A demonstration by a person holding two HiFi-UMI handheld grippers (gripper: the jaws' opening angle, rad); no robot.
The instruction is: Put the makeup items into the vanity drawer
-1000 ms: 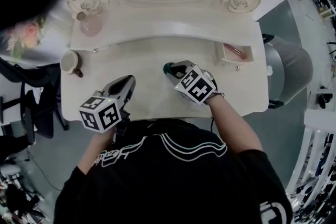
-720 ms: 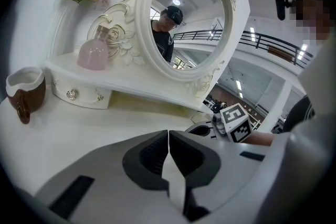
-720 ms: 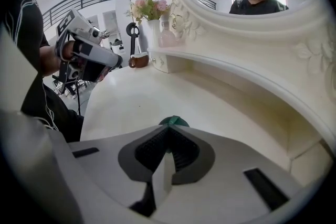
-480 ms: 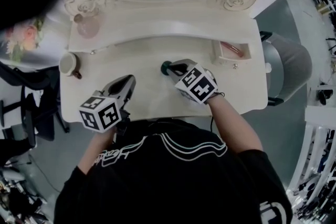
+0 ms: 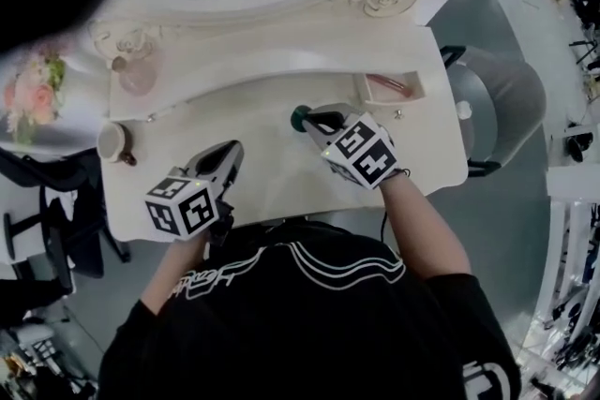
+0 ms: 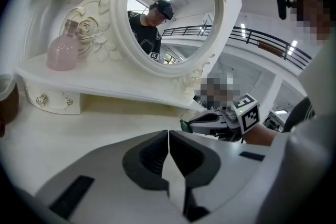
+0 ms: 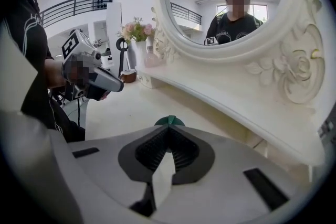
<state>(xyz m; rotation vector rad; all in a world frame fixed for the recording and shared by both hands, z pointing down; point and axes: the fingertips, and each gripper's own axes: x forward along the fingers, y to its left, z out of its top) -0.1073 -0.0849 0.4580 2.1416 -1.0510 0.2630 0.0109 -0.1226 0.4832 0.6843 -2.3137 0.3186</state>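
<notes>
Right hand-held gripper (image 5: 310, 120): mine, jaws pressed together on a thin edge of the green makeup item (image 5: 299, 119), which sticks out past the tips. It is held over the middle of the white table (image 5: 272, 178), to the left of the open drawer (image 5: 360, 91) and apart from it. Drawer: small, pulled out at the right end of the vanity shelf, with one pink item (image 5: 386, 85) lying inside. Left hand-held gripper (image 5: 231, 151): mine, jaws shut flat against each other with nothing between them, over the near left part of the table and pointing toward the mirror (image 6: 168, 8). Shelf, left end: one pink bottle (image 5: 137, 76), upright. Table, far left edge: one cup (image 5: 113, 141), beside the flowers (image 5: 33, 94). Mirror: round, in a carved white frame, standing behind the shelf. Whether the green makeup item is a jar, a lid or a compact I cannot tell.
</notes>
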